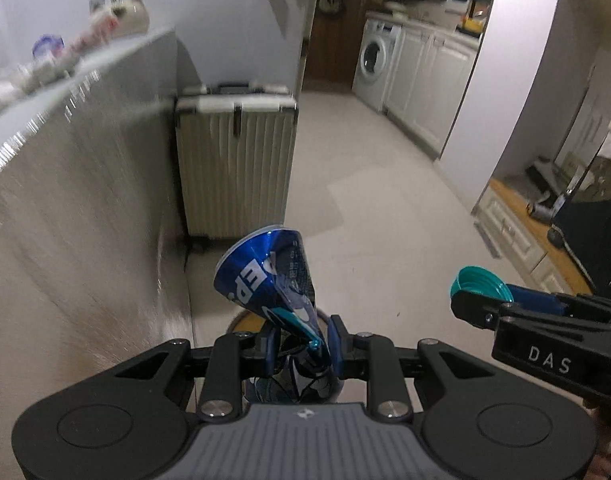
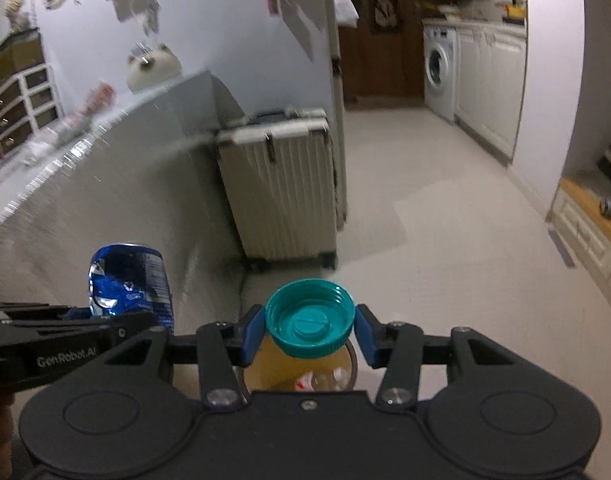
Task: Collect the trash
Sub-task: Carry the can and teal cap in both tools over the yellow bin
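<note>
My left gripper is shut on a crushed blue soda can, which sticks up from between its blue pads; the can also shows in the right wrist view. My right gripper holds a teal bottle cap between its blue pads, open side toward the camera; the right pad looks a little apart from it. The cap also shows in the left wrist view. Below both grippers stands a round trash bin with a yellow liner and some wrappers inside; its rim shows under the can.
A grey counter side runs along the left, with blurred items on top. A ribbed white suitcase stands against it ahead. Pale floor stretches to a washing machine and white cabinets. A dark bag stands at the right.
</note>
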The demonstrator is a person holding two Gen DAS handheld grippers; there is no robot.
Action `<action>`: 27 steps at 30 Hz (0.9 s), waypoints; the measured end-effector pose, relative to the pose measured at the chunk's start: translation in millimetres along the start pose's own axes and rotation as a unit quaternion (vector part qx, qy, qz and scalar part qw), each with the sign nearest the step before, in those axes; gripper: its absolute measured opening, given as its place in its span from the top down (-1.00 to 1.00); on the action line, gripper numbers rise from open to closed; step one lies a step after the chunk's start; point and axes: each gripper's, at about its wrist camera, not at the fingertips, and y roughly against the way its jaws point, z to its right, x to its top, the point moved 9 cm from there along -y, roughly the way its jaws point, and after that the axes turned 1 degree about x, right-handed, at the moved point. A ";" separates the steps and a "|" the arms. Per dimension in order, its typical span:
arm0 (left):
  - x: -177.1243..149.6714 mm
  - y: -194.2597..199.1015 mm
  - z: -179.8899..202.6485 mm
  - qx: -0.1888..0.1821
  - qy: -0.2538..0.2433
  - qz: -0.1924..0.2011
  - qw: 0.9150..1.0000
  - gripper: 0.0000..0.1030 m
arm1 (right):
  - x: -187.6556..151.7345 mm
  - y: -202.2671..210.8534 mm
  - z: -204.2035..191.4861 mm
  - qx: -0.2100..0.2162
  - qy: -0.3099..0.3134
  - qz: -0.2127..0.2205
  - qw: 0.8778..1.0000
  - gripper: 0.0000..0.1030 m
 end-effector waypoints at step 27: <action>-84.6 -282.2 -48.2 -0.011 0.042 -0.206 0.978 0.49 | -120.8 -283.3 39.6 0.020 -0.172 -0.198 0.965 0.04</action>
